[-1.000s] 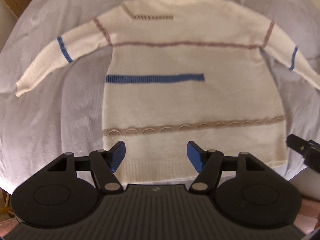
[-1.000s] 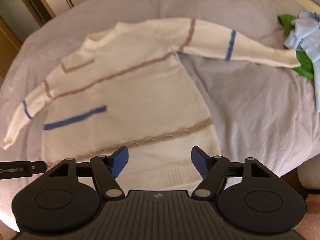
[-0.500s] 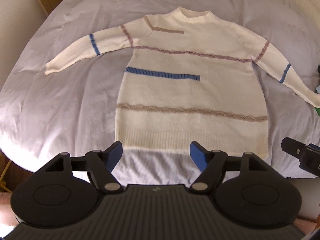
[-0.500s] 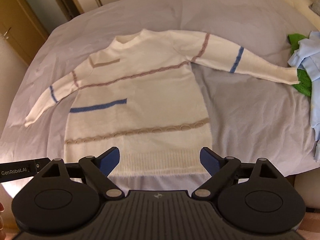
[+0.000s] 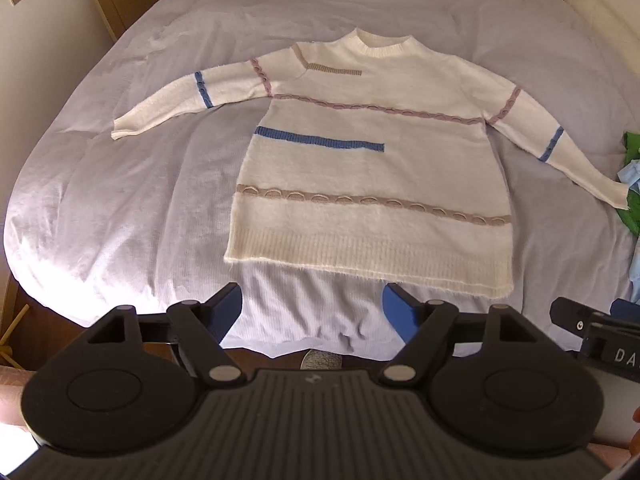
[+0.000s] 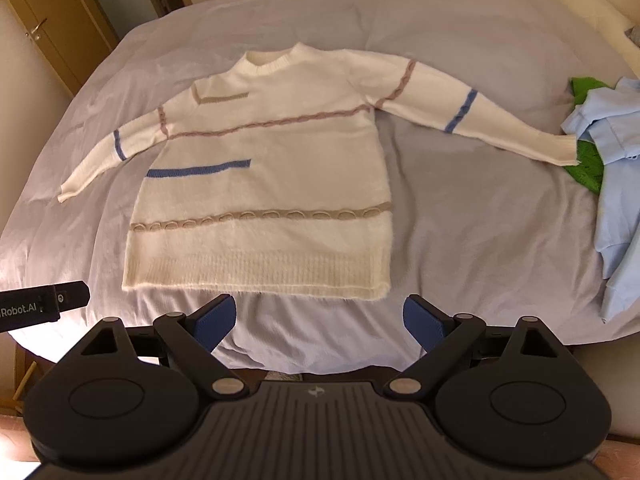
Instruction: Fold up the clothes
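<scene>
The left gripper (image 5: 312, 312) has its blue fingers (image 5: 230, 312) wide and opening, nothing between them; the right gripper (image 6: 320, 322) likewise. Both hang short of the sweater (image 5: 372, 168), which lies flat, sleeves spread, beyond them on the bed (image 5: 120, 200). "Robot.AI" reads left of the sweater's hem.

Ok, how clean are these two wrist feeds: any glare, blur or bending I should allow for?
Left wrist view: sharp, with bright glare on the lilac bedspread at its left edge; fisheye bows the bed outline. Right wrist view: dimmer and warmer, the cream striped knit sweater slightly soft, the crumpled light-blue garment stretched near the rim. Both lose their corners to black vignette.
</scene>
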A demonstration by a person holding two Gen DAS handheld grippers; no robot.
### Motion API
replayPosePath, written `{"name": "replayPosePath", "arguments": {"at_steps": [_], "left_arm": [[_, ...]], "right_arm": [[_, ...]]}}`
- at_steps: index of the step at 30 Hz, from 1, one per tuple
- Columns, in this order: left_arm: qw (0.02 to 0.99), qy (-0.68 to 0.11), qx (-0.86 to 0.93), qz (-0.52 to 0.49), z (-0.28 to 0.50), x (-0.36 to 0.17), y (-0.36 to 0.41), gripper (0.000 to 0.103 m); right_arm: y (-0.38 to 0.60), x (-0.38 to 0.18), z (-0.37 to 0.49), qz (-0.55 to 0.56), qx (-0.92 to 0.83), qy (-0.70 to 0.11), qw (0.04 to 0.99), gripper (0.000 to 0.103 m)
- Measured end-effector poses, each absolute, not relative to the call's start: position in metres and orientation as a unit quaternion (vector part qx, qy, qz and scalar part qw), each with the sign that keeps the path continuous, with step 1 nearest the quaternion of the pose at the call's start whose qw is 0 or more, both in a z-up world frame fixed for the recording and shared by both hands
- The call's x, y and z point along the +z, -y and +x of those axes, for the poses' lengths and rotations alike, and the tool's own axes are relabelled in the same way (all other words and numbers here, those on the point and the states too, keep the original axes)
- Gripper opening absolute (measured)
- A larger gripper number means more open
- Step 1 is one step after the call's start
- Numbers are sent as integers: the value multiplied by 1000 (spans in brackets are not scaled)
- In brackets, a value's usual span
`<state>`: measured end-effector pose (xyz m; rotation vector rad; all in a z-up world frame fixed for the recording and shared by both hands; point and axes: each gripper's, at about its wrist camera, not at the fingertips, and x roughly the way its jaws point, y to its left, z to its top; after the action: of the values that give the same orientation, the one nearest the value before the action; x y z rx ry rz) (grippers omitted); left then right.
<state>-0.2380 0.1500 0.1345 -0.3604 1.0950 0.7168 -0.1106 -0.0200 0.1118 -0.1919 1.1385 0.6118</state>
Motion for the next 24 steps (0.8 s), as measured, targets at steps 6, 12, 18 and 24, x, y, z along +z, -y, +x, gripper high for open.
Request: {"name": "replayPosePath", "arguments": {"at_steps": [6, 12, 18, 24], "left_arm": [[779, -504, 337, -161, -246, 139, -138, 76], [778, -502, 343, -157, -254, 143, -133, 77], [778, -502, 345, -156, -256, 145, -129, 77], [780, -497, 347, -154, -257, 150, -126, 77]], "right_arm": [[29, 119, -117, -96, 283, -527, 795, 94], [35, 127, -122, -96, 289, -522, 797, 94], [37, 130, -124, -98, 294, -519, 797, 94], [36, 134, -124, -99, 300, -515, 797, 94]]}}
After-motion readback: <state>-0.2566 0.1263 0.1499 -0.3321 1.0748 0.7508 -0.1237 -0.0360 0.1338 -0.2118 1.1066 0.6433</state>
